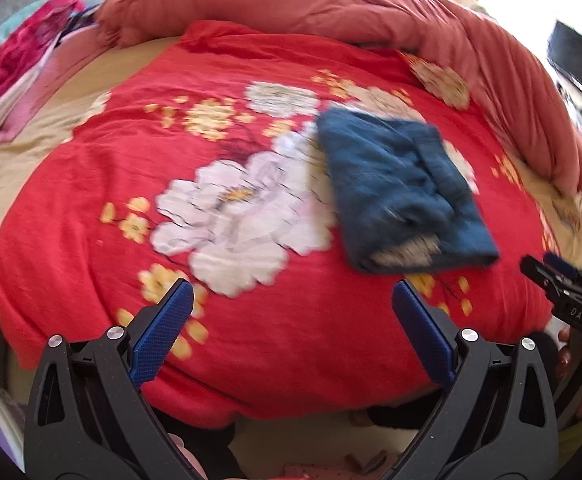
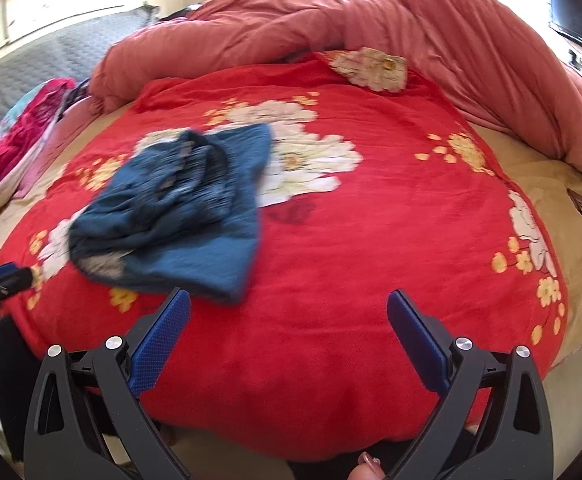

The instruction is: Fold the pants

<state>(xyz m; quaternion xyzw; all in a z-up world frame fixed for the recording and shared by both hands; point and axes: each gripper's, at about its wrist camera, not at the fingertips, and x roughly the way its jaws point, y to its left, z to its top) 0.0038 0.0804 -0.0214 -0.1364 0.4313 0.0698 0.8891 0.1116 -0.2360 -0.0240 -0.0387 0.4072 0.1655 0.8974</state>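
Observation:
The blue pants [image 1: 403,192] lie folded into a compact bundle on the red flowered blanket [image 1: 131,168], with a frayed pale edge facing me. In the right wrist view the pants [image 2: 183,208] sit left of centre on the blanket [image 2: 371,220]. My left gripper [image 1: 293,300] is open above the blanket's near edge, below and left of the pants, holding nothing. My right gripper [image 2: 289,308] is open too, just right of the bundle's near corner, empty. The right gripper [image 1: 547,268] also shows at the right edge of the left wrist view.
A rolled salmon-pink duvet [image 1: 331,4] curves along the far and right side of the bed. Pink and red clothes [image 1: 15,64] pile at the far left. A beige sheet [image 2: 551,184] shows around the blanket. A dark screen [image 2: 575,12] stands at far right.

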